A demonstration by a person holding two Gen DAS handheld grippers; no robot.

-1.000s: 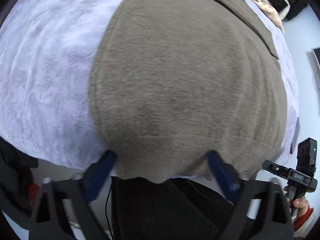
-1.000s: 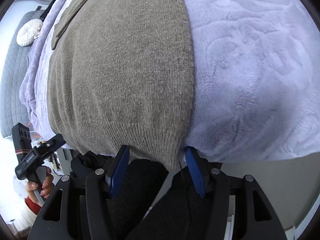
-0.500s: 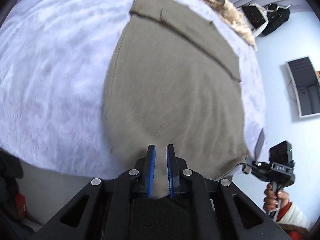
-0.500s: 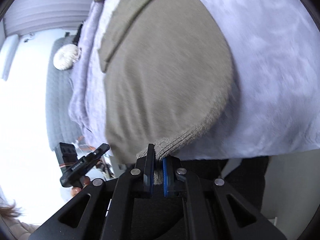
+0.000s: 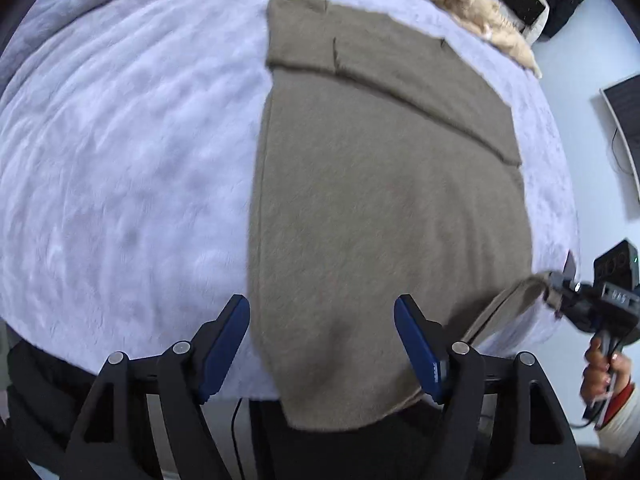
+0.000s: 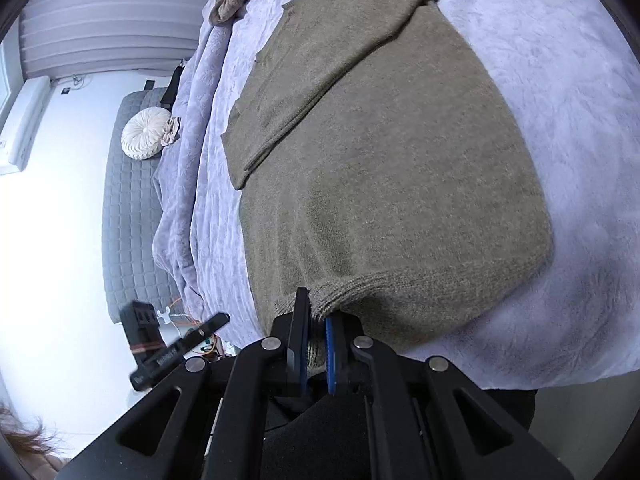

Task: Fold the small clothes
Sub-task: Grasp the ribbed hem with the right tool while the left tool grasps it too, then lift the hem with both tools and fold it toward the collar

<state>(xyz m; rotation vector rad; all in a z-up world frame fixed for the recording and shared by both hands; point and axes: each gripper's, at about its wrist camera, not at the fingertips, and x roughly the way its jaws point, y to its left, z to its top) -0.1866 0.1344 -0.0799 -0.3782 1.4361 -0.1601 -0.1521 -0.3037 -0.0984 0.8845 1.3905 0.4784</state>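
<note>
At the bottom of the left wrist view the left gripper stands with its two blue pads wide apart, holding nothing; the near hem of the one olive-brown knit sweater lies between and below them, drooping over the bed's near edge. At the bottom centre of the right wrist view the right gripper is clamped on the ribbed hem corner of that same sweater, lifting it slightly. At the right edge of the left view this corner rises off the bed to the other tool, held by a hand.

The sweater fills the middle of both frames, flat on one lavender plush blanket, with a sleeve folded across its far end.

Farther off: a beige-and-brown heap of clothes at the top, and one round cream cushion on a grey quilted mat at the left of the right view. No containers show.
</note>
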